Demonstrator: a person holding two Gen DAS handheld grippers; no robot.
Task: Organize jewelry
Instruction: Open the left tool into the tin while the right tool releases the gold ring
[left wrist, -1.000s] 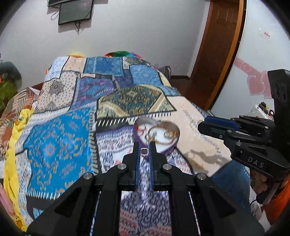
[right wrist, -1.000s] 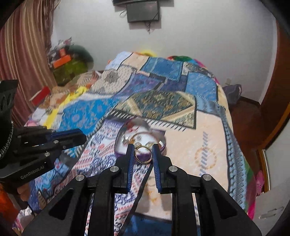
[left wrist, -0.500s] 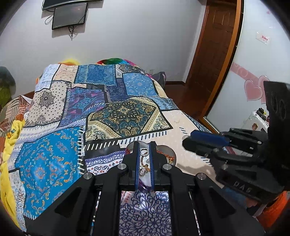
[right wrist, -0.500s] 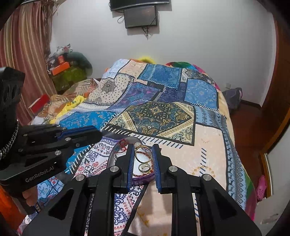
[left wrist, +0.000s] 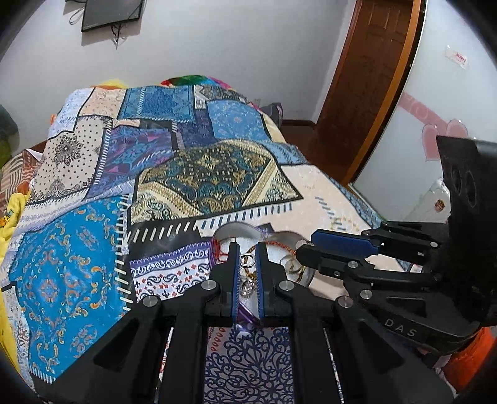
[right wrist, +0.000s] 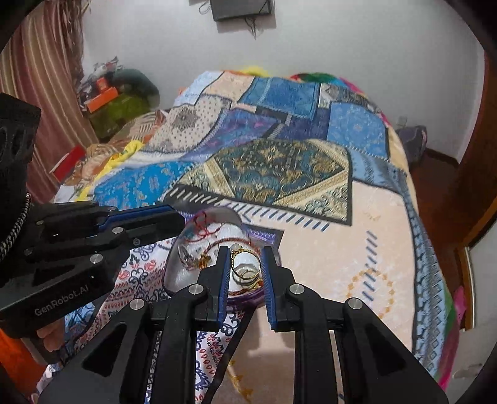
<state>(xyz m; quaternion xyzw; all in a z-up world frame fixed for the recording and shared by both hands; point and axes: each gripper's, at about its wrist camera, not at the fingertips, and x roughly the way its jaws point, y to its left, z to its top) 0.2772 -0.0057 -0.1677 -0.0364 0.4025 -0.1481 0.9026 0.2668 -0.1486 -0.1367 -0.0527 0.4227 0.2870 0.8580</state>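
Observation:
A heart-shaped box with a purple rim [left wrist: 236, 231] [right wrist: 174, 264] lies on the patchwork bedspread and holds red thread, chains and rings. My left gripper [left wrist: 247, 259] is shut on a small silver ring [left wrist: 247, 260], just above the box. It shows from the side in the right wrist view [right wrist: 146, 219]. My right gripper [right wrist: 246, 264] is shut on a gold bangle [right wrist: 245, 264], also over the box. It shows in the left wrist view [left wrist: 310, 245] at the box's right edge.
The bed [left wrist: 77, 248] fills most of both views. A wooden door [left wrist: 366, 77] stands at the right. Clutter and a striped curtain [right wrist: 40, 93] are at the left. A screen [right wrist: 242, 9] hangs on the far wall.
Both grippers have come lower and closer over the heart-shaped box, each still holding its piece. The right gripper's fingers stand a little wider apart around the bangle.

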